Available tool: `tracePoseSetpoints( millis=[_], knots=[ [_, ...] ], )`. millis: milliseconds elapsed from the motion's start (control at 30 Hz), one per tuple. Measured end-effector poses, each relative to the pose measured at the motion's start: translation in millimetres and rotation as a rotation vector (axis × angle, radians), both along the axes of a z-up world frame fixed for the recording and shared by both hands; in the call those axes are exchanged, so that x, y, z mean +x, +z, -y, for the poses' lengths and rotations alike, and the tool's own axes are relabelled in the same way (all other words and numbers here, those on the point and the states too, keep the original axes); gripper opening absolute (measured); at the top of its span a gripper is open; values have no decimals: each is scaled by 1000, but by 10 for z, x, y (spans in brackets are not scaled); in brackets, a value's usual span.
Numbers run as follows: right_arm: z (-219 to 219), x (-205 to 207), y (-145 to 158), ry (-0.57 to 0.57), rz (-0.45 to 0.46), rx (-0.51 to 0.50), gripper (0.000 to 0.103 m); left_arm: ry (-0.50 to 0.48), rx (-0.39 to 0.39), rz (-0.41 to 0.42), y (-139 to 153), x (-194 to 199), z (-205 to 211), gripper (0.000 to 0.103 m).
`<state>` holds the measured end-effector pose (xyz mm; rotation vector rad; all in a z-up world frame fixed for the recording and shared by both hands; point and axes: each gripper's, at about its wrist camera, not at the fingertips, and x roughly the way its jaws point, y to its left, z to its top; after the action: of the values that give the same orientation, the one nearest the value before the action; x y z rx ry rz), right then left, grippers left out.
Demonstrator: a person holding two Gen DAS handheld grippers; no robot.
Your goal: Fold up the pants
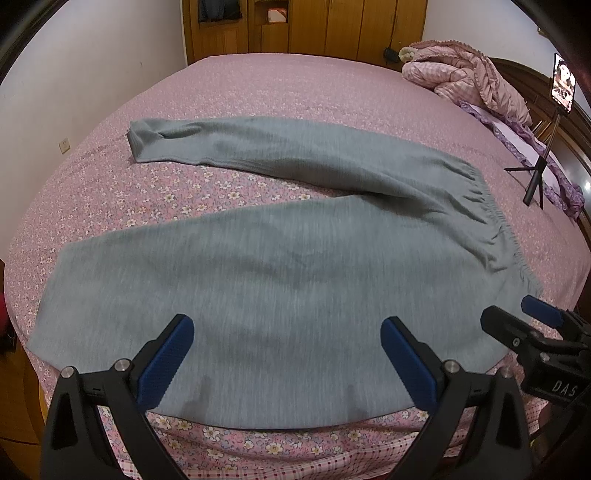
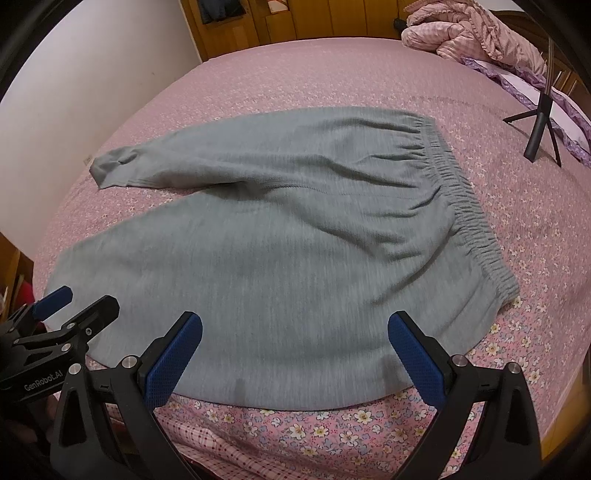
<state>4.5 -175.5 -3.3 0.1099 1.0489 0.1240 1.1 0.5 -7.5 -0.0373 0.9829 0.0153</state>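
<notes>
Grey sweatpants [image 1: 280, 266] lie spread on the pink floral bed, legs apart in a V. The elastic waistband [image 1: 495, 221] is at the right; one leg runs to the far left, ending in a cuff [image 1: 144, 144]; the other leg lies near me. My left gripper [image 1: 286, 354] is open, hovering over the near leg by the bed's front edge. My right gripper [image 2: 295, 350] is open over the near hip area, with the waistband [image 2: 465, 206] to its right. Each gripper shows in the other's view: the right one [image 1: 532, 325] and the left one [image 2: 70, 310].
A bunched pink quilt [image 1: 461, 74] lies at the far right corner. A black tripod [image 1: 535, 177] with a phone [image 1: 563, 83] stands on the bed's right side. A wooden wardrobe [image 1: 295, 26] stands behind, and a white wall [image 1: 74, 81] on the left.
</notes>
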Motion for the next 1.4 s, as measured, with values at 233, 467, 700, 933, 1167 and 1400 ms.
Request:
tracePoseSetpoints(
  millis=[233,467,700,933,1167,1400],
  knots=[
    [0,-6,-17,-3,-5,2,103,3,2,-3,-26,-12,2,103],
    [5,1,-16,-2,-6,3,103,3,4,-6,-33,-7,5,103],
    [6,-11,-30,-4,-11,4,103,2,3,-11,-31,3,-3,103],
    [15,4,-32,-6,-17,6,103,0,10,-15,-19,16,1,103],
    [16,16,-52,-7,-26,7,103,0,6,-25,-25,38,-7,103],
    [7,4,-47,2,-23,17,103,4,6,-27,-33,46,2,103]
  ],
)
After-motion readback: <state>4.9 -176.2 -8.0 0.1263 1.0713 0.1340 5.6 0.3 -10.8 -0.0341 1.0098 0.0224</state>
